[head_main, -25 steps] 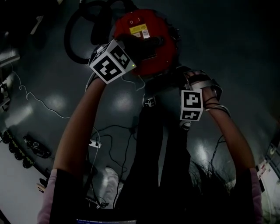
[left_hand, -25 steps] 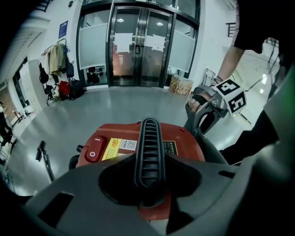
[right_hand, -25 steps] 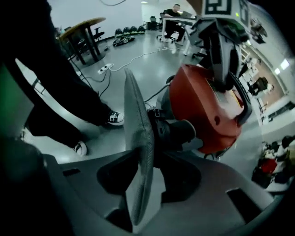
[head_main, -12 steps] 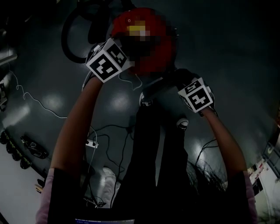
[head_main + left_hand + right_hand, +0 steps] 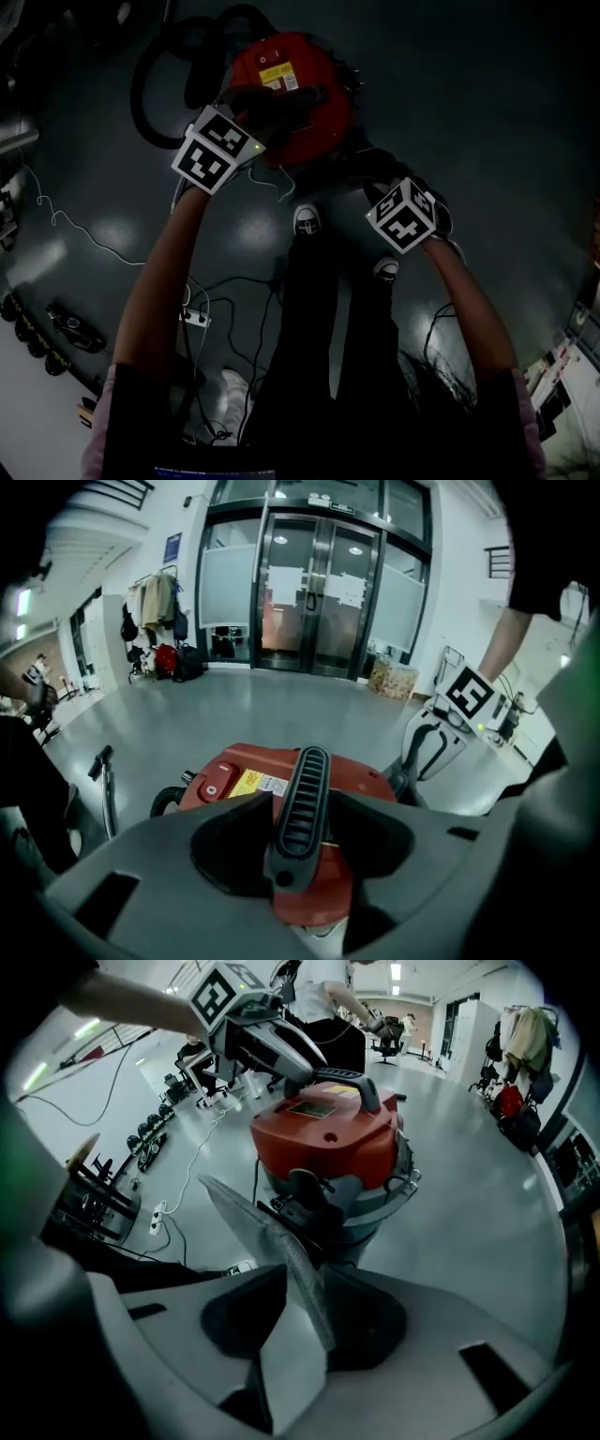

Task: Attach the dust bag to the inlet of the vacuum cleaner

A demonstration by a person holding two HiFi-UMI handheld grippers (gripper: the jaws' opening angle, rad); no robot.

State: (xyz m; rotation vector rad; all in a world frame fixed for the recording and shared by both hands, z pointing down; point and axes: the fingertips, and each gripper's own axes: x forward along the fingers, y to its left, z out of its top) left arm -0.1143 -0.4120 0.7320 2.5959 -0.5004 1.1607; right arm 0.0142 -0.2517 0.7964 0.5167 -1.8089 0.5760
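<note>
My left claw [image 5: 302, 808] has just been opening its jaws round the handle [image 5: 305, 778]; whether they press it I cannot tell. My right claw [image 5: 300, 1288], jaws also just opening with the dust bag [image 5: 286, 1248] between them, hides the bag's near end. Whether the bag's far end touches the inlet [image 5: 305, 1192] is unclear. The label [image 5: 275, 74] on the vacuum cleaner [image 5: 323, 131] is too small to read.

Arms [image 5: 169, 272] are outstretched; left gripper [image 5: 300, 803] is clamped on handle [image 5: 309, 766], right gripper [image 5: 300, 1288] on bag [image 5: 253, 1218], both jaws lately eased wider.
</note>
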